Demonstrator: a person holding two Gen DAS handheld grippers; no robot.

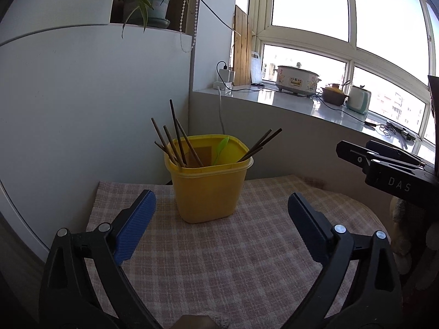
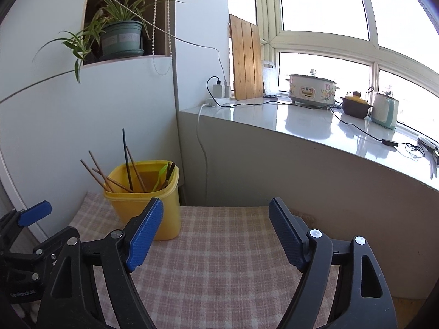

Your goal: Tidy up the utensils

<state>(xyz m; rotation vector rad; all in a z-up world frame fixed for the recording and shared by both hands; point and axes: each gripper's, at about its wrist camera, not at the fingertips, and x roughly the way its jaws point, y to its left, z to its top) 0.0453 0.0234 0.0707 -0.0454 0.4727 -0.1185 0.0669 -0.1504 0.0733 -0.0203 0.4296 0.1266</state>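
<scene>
A yellow plastic tub (image 1: 210,189) (image 2: 145,205) stands on the checked cloth near the wall corner. Several dark chopsticks (image 1: 175,142) (image 2: 109,175) and a green plastic spoon (image 1: 221,148) (image 2: 162,175) lean inside it. My left gripper (image 1: 222,213) is open just in front of the tub, its blue pads wide apart and empty. My right gripper (image 2: 215,227) is open too, to the right of the tub, over bare cloth with nothing between its pads. The right gripper's black body (image 1: 389,164) shows at the right edge of the left wrist view.
The pink checked cloth (image 1: 247,260) (image 2: 219,260) covers a small table. A white wall lies left; a grey ledge (image 2: 301,126) behind carries a cooker (image 2: 312,89), a brown pot, a kettle and cables. A potted plant (image 2: 120,38) sits in a niche above.
</scene>
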